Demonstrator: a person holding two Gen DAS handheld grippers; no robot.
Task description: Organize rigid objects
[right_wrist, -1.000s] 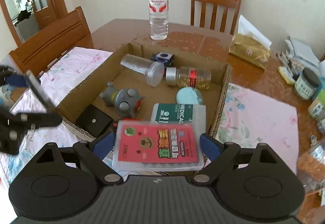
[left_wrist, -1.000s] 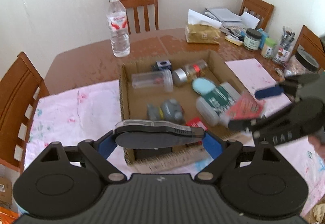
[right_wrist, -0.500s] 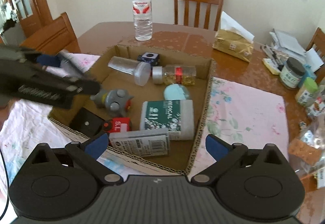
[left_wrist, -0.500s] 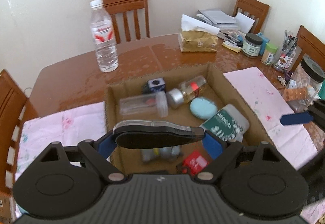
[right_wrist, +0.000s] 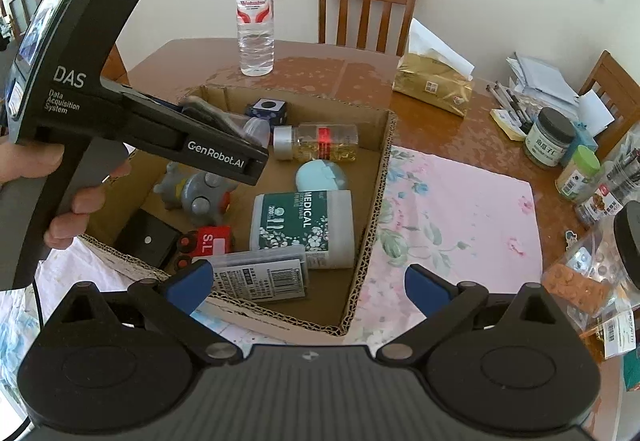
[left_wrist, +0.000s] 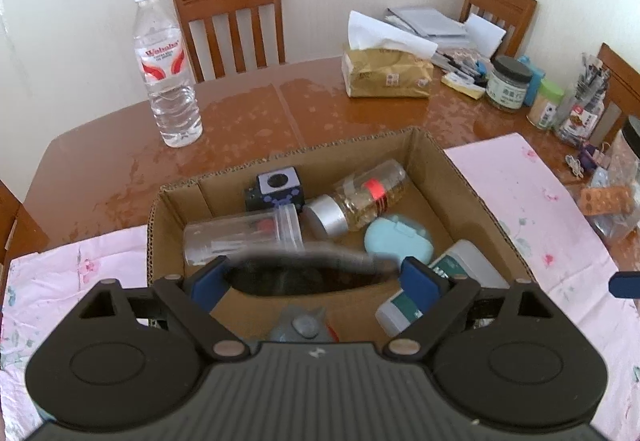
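**Dark case coming loose above a crowded box**

Since a second ago the left gripper (left_wrist: pixel 316 275) has travelled from the near edge of the brown cardboard box (left_wrist: pixel 476 197) to a spot over its middle, and the right gripper (right_wrist: pixel 308 283) has let its flat red-labelled pack (right_wrist: pixel 260 275) go; that pack now lies label-down in the near corner; the right jaws stand wide and empty. Left jaws are opening; the long dark slim case (left_wrist: pixel 312 269) is blurred between them and looks to be slipping free. Risk one: it falls onto the grey round-bodied toy (left_wrist: pixel 302 325) directly below and bounces or rests crooked; risk two: it tips toward the clear plastic tube (left_wrist: pixel 240 235) and rolls it into the silver-capped glass bottle (left_wrist: pixel 356 201); the drop looks high enough for a clatter; lowering first would tame it; the white medical swab tub (left_wrist: pixel 440 283) crowds the right side, leaving little flat floor.
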